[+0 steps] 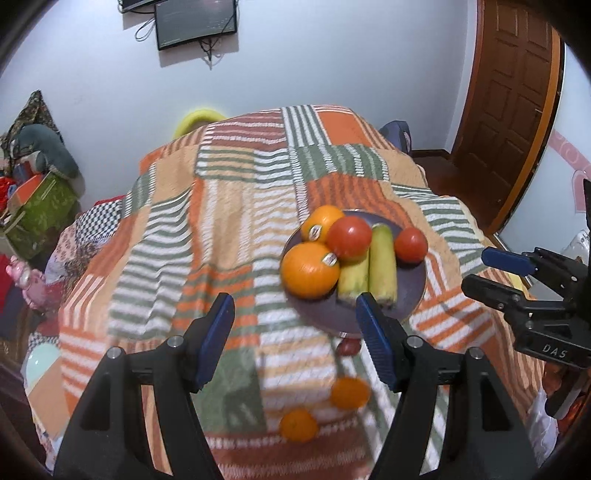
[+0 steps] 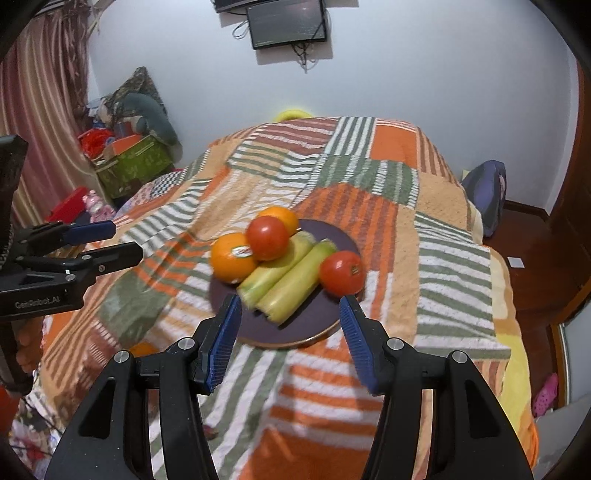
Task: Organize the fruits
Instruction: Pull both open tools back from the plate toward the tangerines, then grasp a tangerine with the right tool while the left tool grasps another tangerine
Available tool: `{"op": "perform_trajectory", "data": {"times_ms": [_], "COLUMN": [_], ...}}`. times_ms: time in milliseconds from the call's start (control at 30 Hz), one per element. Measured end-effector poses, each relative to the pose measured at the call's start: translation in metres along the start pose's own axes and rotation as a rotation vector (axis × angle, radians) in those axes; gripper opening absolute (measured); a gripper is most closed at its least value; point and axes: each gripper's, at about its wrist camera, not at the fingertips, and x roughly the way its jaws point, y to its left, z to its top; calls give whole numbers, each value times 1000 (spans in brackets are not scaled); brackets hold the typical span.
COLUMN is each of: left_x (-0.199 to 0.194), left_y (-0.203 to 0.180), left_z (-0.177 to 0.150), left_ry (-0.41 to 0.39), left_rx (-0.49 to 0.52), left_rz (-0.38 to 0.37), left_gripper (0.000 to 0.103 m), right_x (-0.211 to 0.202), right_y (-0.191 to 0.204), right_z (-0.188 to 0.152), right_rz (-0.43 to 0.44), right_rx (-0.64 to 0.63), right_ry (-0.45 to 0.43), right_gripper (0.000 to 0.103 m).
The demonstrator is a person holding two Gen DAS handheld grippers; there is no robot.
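Left wrist view: left gripper (image 1: pixel 295 314) jaws spread, empty — plate (image 1: pixel 413 295) of fruit ahead on the bed (image 1: pixel 229 206); two small oranges (image 1: pixel 349 393) loose below.

Right wrist view: right gripper (image 2: pixel 290 314) jaws spread, empty. Risk: soft bedding tilts plate — top tomato (image 2: pixel 267 237) could roll off.

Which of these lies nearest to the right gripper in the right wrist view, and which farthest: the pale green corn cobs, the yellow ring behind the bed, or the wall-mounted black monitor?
1. Pale green corn cobs, on the dark plate, just ahead of the right gripper.
2. Yellow ring, behind the bed's far edge.
3. Black monitor, high on the wall.
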Motion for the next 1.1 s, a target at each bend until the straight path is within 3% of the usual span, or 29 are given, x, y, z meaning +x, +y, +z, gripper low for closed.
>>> {"op": "perform_trajectory", "data": {"times_ms": [433, 1100], "left_x": [-25, 16], "left_y": [29, 53], "left_z": [-48, -97], "left_ry": [44, 201], "left_rx": [-21, -24], "left_rz": [-1, -72], "left_gripper": [68, 68], "right_x": [10, 79], "right_y": [52, 95], "right_z": [-22, -43], "right_rz": [52, 133], "right_rx": [-45, -86], "right_ry": [55, 241], "right_gripper": [52, 51]}}
